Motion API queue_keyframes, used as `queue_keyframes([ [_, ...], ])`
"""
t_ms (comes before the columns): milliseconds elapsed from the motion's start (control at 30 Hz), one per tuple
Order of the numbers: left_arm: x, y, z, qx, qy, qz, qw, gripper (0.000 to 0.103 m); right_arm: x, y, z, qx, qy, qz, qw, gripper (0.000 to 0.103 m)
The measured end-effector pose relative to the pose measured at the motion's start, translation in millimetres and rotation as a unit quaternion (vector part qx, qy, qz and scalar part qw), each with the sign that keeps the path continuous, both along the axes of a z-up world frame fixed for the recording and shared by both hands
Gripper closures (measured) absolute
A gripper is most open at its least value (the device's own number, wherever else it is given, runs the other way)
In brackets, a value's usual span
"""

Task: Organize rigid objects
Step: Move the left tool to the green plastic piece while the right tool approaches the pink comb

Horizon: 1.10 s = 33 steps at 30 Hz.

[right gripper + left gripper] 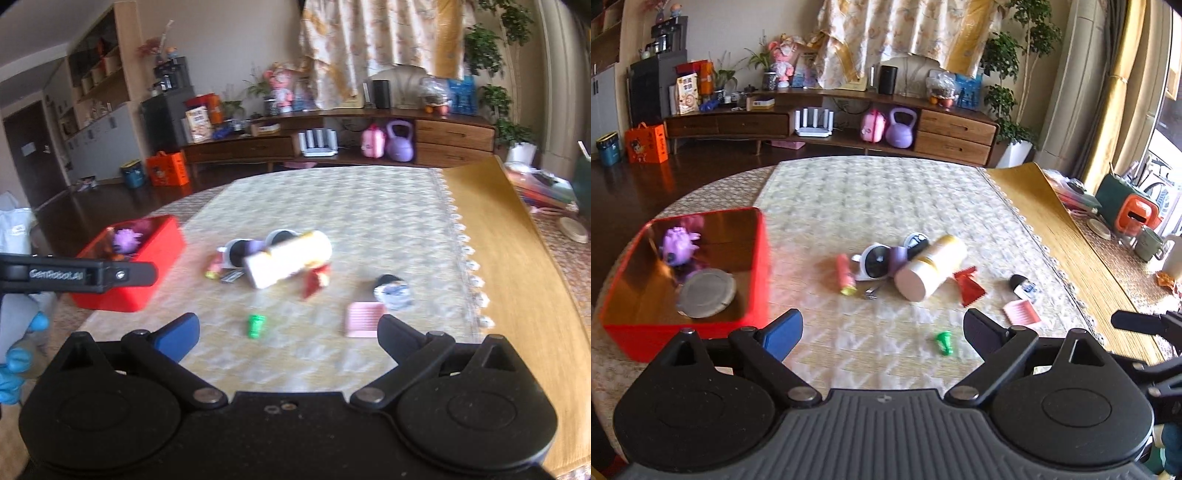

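Both tongs are being held spread wide over the counter, nothing between the fingers: the left tongs near the red box, the right tongs near the pink comb. "GenRobot.AI" is being shown on the left tongs' arm in the right view. A purple toy and a grey lid are lying in the box. A white tube, a green piece and a red wrapper are lying loose on the cloth.
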<state>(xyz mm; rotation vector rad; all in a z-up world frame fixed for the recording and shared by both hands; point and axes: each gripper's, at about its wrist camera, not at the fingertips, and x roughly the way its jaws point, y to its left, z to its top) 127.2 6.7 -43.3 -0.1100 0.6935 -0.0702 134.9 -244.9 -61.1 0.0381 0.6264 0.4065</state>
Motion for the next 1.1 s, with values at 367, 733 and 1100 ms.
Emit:
queue_keyframes([
  [367, 19, -55, -44, 0.025, 0.027, -0.022, 0.9991, 0.009, 40, -19, -40, -0.044, 0.009, -0.017, 0.999, 0.001],
  [733, 51, -66, -78, 0.018, 0.056, -0.001, 0.9982, 0.009, 69, -18, -67, -0.054, 0.033, 0.008, 0.998, 0.006],
  [1100, 64, -71, -94, 0.021, 0.066, 0.0, 0.9976, 0.015, 81, -15, -78, -0.048, 0.038, 0.019, 0.998, 0.025],
])
